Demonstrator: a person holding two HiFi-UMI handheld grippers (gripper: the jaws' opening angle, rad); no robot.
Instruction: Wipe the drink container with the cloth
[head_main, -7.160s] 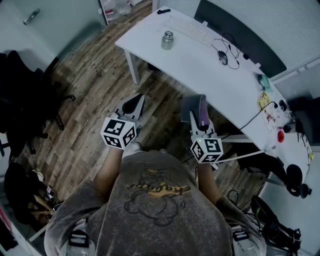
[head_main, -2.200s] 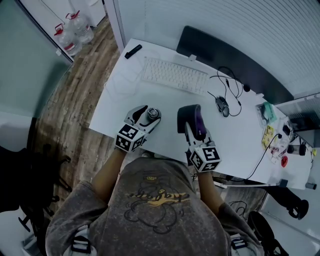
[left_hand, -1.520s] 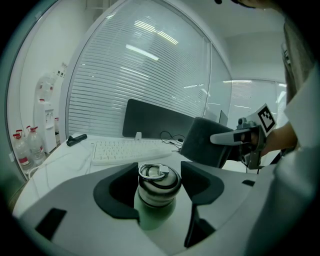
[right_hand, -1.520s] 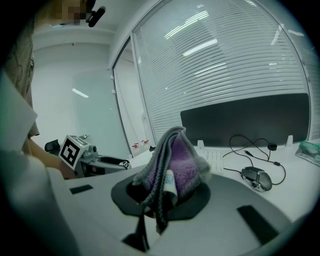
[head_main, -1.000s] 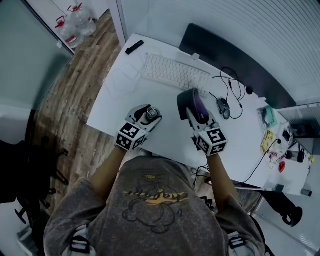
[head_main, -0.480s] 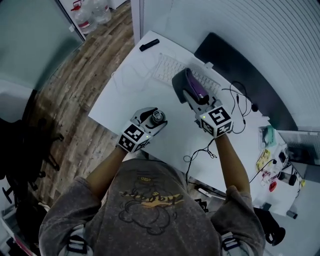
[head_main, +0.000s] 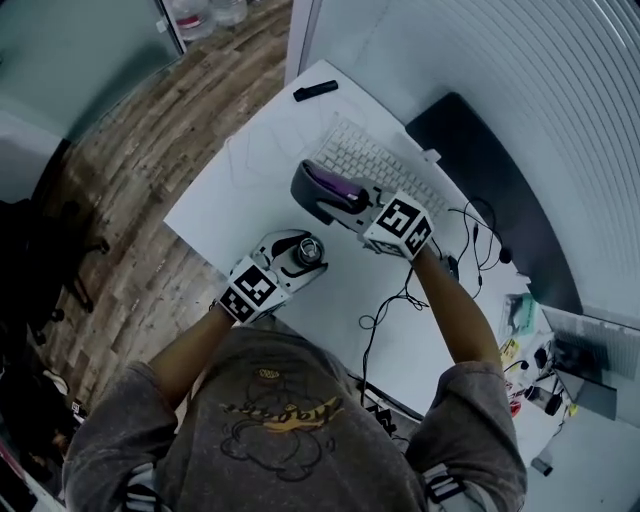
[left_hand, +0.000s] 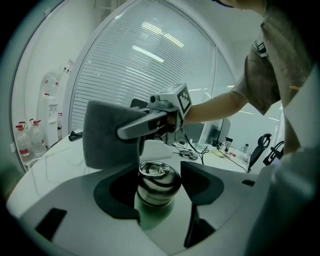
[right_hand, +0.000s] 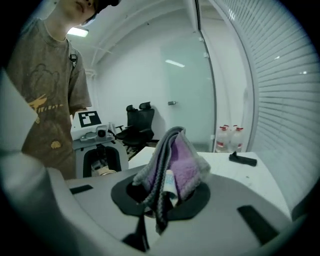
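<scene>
- White desk (head_main: 250, 180) fills the middle of the head view, with plank flooring (head_main: 120, 170) beyond its left edge and slatted blinds behind it.
- Left gripper (head_main: 304, 251): jaws closed against the sides of the drink container (head_main: 309, 246), a small metal flask with a ring on its lid. It stands upright between the pads, long axis vertical, over the near left part of the desk and close to the edge. Whether its base rests on the surface cannot be told.
- Cloth (head_main: 322, 186): a folded grey and purple pad pinched in the right gripper (head_main: 325, 200), whose jaws are shut on the fold. It hangs just beyond the flask, on the far side from the person, and a little higher. In the left gripper view it is near the lid, apparently not touching.
- Judged next move: the right gripper, the nearer one, carries the cloth down and towards the person onto the lid or wall of the flask.
- Keyboard (head_main: 385, 170) lies right of the cloth, and a black cable (head_main: 385, 310) trails across the desk to the right of the flask. Bare desk lies to the left of both grippers, but the edge is close.
</scene>
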